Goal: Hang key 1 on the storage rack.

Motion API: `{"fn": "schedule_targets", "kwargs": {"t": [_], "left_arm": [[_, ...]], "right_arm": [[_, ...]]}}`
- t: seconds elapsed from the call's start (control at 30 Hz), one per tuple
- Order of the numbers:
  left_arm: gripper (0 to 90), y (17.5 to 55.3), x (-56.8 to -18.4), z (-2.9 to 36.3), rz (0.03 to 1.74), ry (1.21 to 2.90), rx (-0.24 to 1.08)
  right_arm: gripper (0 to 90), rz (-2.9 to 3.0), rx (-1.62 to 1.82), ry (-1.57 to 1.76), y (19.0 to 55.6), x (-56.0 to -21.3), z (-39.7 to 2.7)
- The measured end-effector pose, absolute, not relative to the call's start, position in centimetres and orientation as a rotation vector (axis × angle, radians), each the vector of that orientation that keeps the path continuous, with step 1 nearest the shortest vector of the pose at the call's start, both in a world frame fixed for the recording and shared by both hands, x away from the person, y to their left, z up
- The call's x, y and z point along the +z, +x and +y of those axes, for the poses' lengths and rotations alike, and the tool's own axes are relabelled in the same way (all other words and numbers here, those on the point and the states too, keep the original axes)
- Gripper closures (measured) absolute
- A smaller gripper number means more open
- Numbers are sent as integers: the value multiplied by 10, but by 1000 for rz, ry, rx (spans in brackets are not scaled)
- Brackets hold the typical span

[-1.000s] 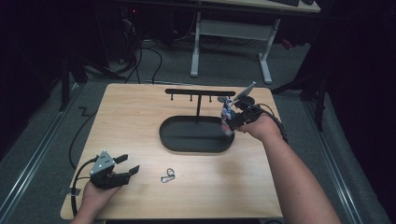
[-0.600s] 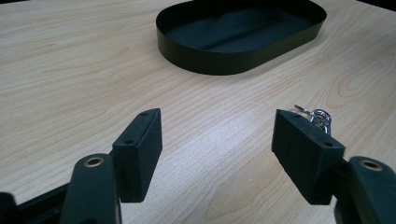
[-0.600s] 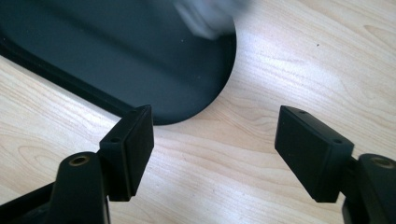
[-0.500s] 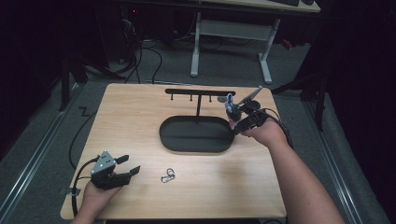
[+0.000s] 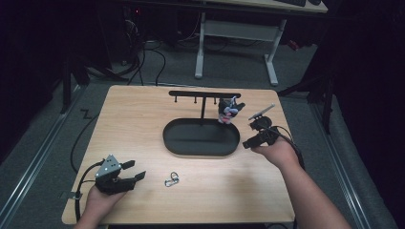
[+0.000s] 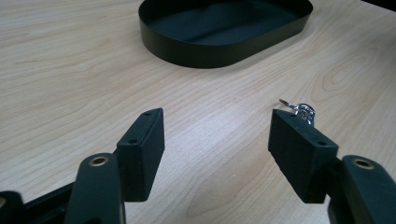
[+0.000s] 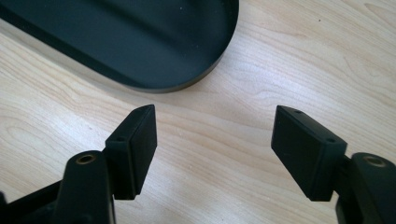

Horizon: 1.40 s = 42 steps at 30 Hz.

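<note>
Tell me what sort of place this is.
Probably a lab or workshop set up for recording: a small wooden table on grey carpet, cables on the floor behind it, and a white-legged desk beyond.

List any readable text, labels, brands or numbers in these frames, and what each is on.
None can be read.
Black tray: plain, no marking.
Rack and plush keychain hanging on it: no lettering visible; the keychain is too small to tell.
Metal clip: too small to tell.
Left gripper and right gripper: black pads with screw holes, no print.
Table: bare wood grain.
</note>
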<state>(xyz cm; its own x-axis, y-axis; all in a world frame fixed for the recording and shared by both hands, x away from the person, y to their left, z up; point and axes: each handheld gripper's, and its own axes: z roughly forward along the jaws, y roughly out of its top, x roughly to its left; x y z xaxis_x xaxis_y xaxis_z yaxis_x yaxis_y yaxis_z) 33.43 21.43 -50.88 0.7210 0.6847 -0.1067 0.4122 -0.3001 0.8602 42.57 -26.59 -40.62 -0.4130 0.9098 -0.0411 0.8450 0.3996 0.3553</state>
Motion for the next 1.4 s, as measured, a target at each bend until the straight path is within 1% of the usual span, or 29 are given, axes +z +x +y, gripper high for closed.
{"fn": "schedule_targets", "kwargs": {"t": [0.17, 0.37, 0.43, 0.47, 0.5, 0.53, 0.6, 0.63, 0.67, 0.73, 0.8, 0.9, 1.03, 1.2, 1.4], "left_arm": [[393, 332, -509, 209, 821, 1975, 341], [449, 331, -513, 197, 813, 2023, 322], [550, 329, -513, 192, 809, 2038, 350], [603, 328, -513, 189, 808, 2044, 348], [641, 328, -514, 186, 811, 2052, 344], [701, 328, -515, 182, 809, 2068, 347], [809, 327, -518, 170, 806, 2122, 385], [870, 327, -519, 166, 807, 2141, 389], [900, 327, -520, 161, 809, 2160, 390], [900, 327, -521, 149, 820, 2185, 433], [900, 327, -522, 140, 824, 2206, 452], [900, 327, -527, 124, 814, 2252, 472], [900, 326, -526, 106, 812, 2265, 456], [900, 312, -525, 73, 730, 2297, 428], [900, 314, -526, 28, 668, 2287, 389]], "right_arm": [[347, 2385, 503, 1515, 398, -421, -268], [407, 2329, 612, 1444, 354, -456, -269], [483, 2288, 694, 1442, 335, -468, -272], [538, 2262, 728, 1435, 328, -472, -274], [616, 2236, 770, 1441, 320, -477, -276], [677, 2218, 819, 1446, 313, -481, -278], [733, 2167, 886, 1455, 300, -490, -280], [742, 2136, 916, 1456, 293, -496, -281], [742, 2113, 930, 1453, 289, -499, -281], [719, 2097, 948, 1452, 284, -504, -283], [695, 2063, 946, 1402, 280, -498, -288], [693, 2049, 993, 1418, 278, -500, -298], [685, 2096, 1011, 1424, 278, -506, -304], [685, 2093, 1067, 1424, 277, -502, -304], [685, 2121, 1083, 1395, 276, -501, -300]]}}
